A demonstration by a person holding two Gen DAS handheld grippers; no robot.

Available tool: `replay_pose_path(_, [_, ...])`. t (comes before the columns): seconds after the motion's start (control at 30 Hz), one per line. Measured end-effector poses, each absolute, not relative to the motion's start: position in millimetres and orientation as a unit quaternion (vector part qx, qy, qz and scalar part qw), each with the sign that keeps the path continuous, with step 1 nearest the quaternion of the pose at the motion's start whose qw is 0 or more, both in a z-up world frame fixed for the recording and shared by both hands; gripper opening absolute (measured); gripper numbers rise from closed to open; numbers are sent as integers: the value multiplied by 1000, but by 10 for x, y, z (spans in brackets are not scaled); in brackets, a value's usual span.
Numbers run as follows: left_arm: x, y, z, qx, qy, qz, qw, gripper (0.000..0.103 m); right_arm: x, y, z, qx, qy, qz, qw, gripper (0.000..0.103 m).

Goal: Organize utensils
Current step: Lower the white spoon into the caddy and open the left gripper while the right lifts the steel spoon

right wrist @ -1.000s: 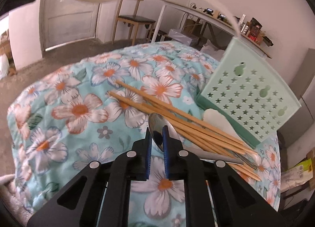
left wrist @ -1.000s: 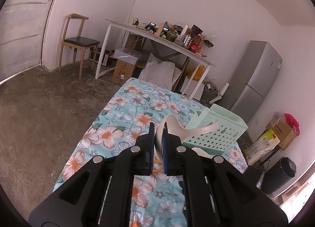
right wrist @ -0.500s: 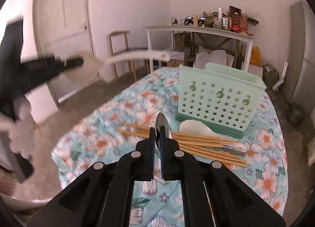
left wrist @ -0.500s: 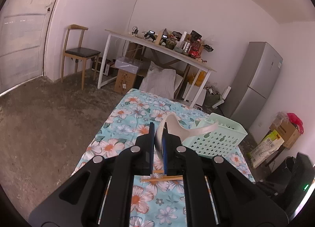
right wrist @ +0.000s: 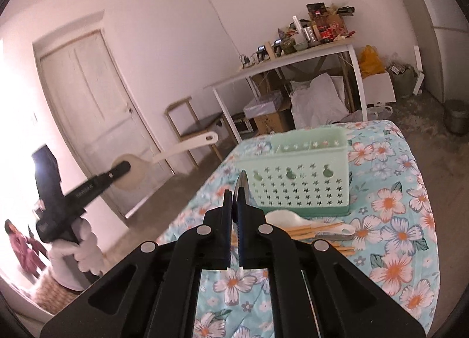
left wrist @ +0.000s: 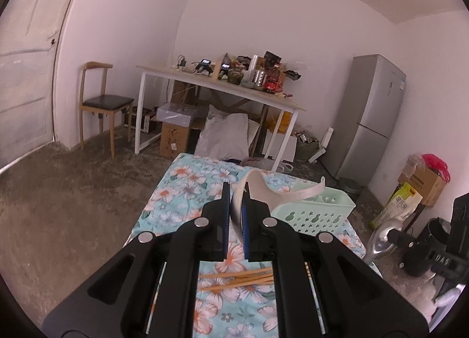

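My left gripper [left wrist: 235, 209] is shut on the bowl of a white plastic ladle [left wrist: 275, 191], held high above the floral table; its handle points right over the mint green basket [left wrist: 319, 213]. My right gripper [right wrist: 234, 206] is shut on a metal spoon [right wrist: 242, 184], held edge-on above the table in front of the basket [right wrist: 304, 185]. The spoon [left wrist: 381, 240] also shows at the right in the left wrist view. Wooden chopsticks [right wrist: 316, 228] and a white spoon [right wrist: 293, 218] lie on the floral cloth [right wrist: 390, 220] before the basket. The left gripper with the ladle [right wrist: 176, 150] shows at left in the right wrist view.
The basket stands near the table's far end. A white desk [left wrist: 222, 86] loaded with clutter, a wooden chair [left wrist: 102, 103], a grey fridge [left wrist: 372, 115] and boxes stand beyond the table. A door [right wrist: 93, 89] is on the left wall.
Both grippers have risen well above the table with their utensils. The metal spoon has come up off the cloth and now stands before the basket. The ladle stays gripped.
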State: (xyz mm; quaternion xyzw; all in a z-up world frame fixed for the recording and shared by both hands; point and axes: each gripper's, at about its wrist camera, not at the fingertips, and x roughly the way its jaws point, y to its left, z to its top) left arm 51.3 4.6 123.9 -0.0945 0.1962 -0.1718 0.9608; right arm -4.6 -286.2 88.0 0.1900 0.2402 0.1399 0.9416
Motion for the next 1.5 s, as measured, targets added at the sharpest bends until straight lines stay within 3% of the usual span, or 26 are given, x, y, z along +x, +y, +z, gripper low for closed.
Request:
replay_pose_path(0.23, [624,-251,1426,-39,189,-194,962,6,-91,-3139,1037,205,210,137,946,3])
replay_pose_path(0.6, [933,-827,1525,140,195,-170,956,6,-100,-3278,1109,204,193,133,950,3])
replay_pose_path(1.0, [1483,-1455,1477,301,251,-161,906,6,-114,-3272,1098,206,192,129,951,3])
replay_pose_path(1.13, [1639,-1608,1429,291,277,-180,898,10,-131,-3283,1105,208,191,125,951,3])
replay_pose_path(1.37, [1706,-1555,1498,196,262,-204,923,35,-153,-3334,1119,210,191,116,952,3])
replay_pose_path(1.5, [1671,-1418,1572,139,245,-199,939,39,-119,-3411,1191,218,182,121,951,3])
